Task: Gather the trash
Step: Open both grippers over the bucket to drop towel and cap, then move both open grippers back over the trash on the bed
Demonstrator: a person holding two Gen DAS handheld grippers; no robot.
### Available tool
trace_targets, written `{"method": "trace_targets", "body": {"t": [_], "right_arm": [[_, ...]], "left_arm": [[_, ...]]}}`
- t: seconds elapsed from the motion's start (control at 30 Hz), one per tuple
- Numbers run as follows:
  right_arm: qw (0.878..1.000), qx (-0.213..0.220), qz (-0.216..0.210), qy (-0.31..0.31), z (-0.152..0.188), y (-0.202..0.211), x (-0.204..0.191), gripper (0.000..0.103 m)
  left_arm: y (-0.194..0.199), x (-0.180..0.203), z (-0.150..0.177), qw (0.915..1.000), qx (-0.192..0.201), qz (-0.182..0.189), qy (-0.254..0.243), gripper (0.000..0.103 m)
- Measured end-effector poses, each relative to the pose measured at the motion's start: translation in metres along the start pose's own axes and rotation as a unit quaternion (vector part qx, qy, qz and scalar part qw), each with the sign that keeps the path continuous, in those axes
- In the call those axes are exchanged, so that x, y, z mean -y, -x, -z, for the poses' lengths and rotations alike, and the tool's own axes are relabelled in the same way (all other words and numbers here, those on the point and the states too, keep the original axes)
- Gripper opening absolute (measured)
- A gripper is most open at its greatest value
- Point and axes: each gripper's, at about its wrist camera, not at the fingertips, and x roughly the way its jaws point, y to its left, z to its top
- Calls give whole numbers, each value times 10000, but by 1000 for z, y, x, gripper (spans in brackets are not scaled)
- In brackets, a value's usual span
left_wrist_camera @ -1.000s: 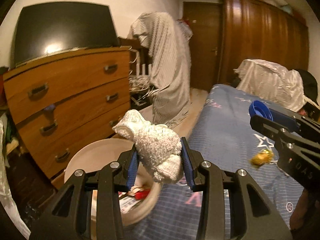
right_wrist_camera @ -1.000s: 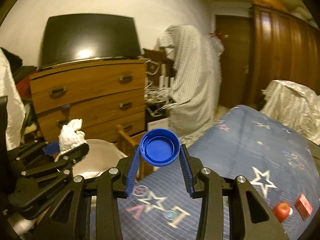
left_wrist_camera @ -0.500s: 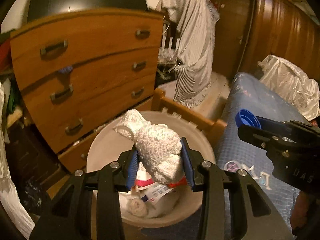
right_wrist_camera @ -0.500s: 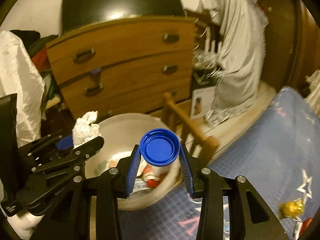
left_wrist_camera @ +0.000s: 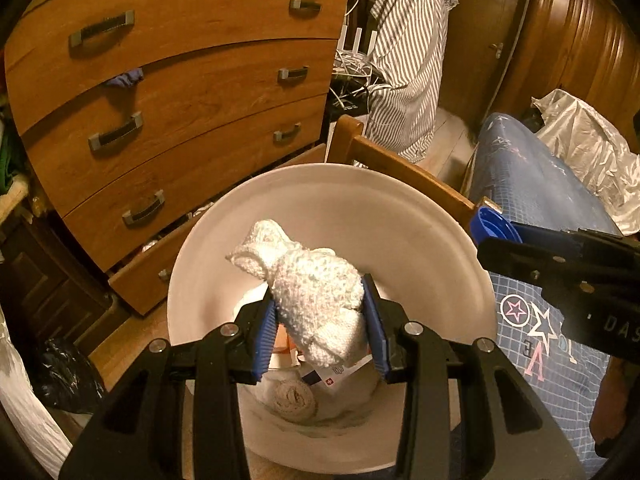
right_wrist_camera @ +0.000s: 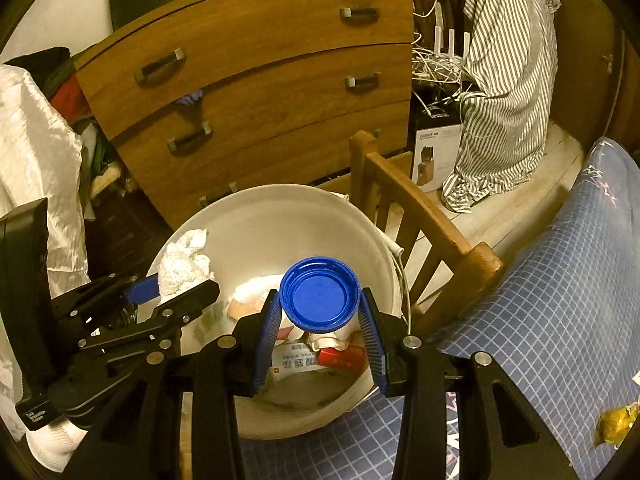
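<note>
A white round bin stands beside the bed, with wrappers and paper lying at its bottom. My left gripper is shut on a crumpled white paper towel and hangs over the bin's opening. In the right wrist view that same gripper shows at the left with the towel. My right gripper is shut on a blue plastic cap, also above the bin. The cap appears at the right rim in the left wrist view.
A wooden chest of drawers stands close behind the bin. A wooden chair back rises to the right of the bin. The bed with its blue checked cover holds a yellow wrapper. A striped cloth hangs further back.
Both grippers have swung from over the bed to above the bin and tilted downward. The bin now fills the middle of both views. Each grip has stayed the same.
</note>
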Motion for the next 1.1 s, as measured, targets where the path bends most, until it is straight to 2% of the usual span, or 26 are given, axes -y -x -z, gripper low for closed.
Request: {"method": "trace_targets", "body": {"t": [0.27,0.3,0.33,0.37,0.63,0.8,0.9,0.97,1.07,1.1], "right_arm": [[10000,34,-74,-28,0,3,5,42],[9999,39,-92,-48,0,4,6,46],[9999,59,-115,-70,-1,5,7,61],[9998,116,-140,-107,0,7,9,69],[9987,336,-263,-279,4,29,26,69],[9969,600,-294,-411,16,57,41,69],[9942,914,-204,-523,45,96,61,69],[9911,1149,-86,-669,76,126,83,69],[9847,1384,209,-1041,137,171,128,70],[9832,1408,299,-1121,153,181,140,70]], "left_arm": [[-3,-2,-2,10000,10,-45,10,40],[-3,-1,-3,10000,1,-78,9,40],[-4,-2,-3,9999,-14,-120,21,45],[-5,-4,-3,9999,-27,-152,51,51],[-4,-9,-3,9995,-28,-278,124,53],[4,7,-4,9998,6,-187,-5,53],[9,34,-2,9997,19,-15,-252,53],[10,59,2,9988,18,140,-478,53],[10,118,14,9936,-71,595,-961,53],[10,148,21,9893,-109,815,-1205,53]]}}
